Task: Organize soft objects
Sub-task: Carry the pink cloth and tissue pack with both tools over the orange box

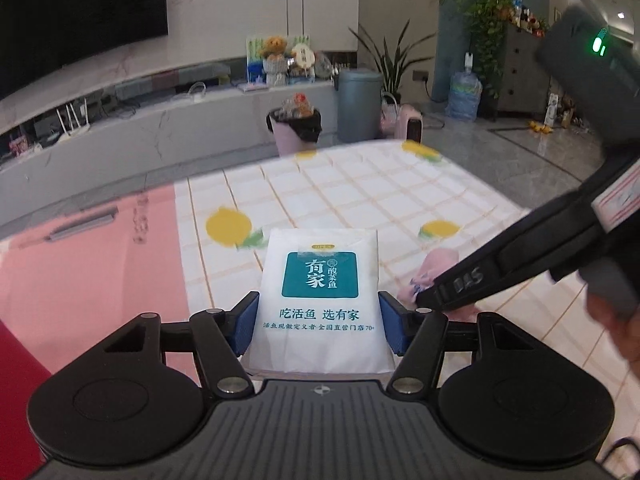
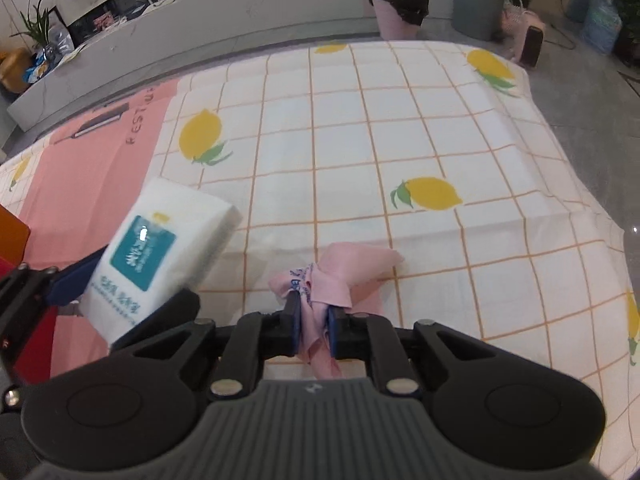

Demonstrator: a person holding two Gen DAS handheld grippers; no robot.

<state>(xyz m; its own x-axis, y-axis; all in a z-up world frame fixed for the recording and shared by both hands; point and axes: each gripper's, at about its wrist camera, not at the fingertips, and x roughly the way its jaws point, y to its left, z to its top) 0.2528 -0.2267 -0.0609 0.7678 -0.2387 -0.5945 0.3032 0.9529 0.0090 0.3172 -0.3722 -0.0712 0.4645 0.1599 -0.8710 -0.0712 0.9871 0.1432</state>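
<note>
Tissue pack (image 1: 320,300) pinched between left gripper (image 1: 318,322) jaws, lifted above lemon-print tablecloth (image 2: 400,140). Pink cloth (image 2: 324,280) bunched between pressed jaws of right gripper (image 2: 313,324), front draping onto tablecloth. Both soft objects gripped, neither yet placed; destination not visible.

A table (image 2: 400,128) stands in the room under a white cloth (image 2: 440,92) gridded in orange lines and printed with yellow lemons, which hangs down past the far right corner. Toward the left edge a pink sheet (image 2: 96,148) with dark printed lettering covers the surface beside the lemon cloth. Near the front edge a crumpled pink cloth (image 2: 356,268) rests partly on the lemon cloth, its near end raised.
</note>
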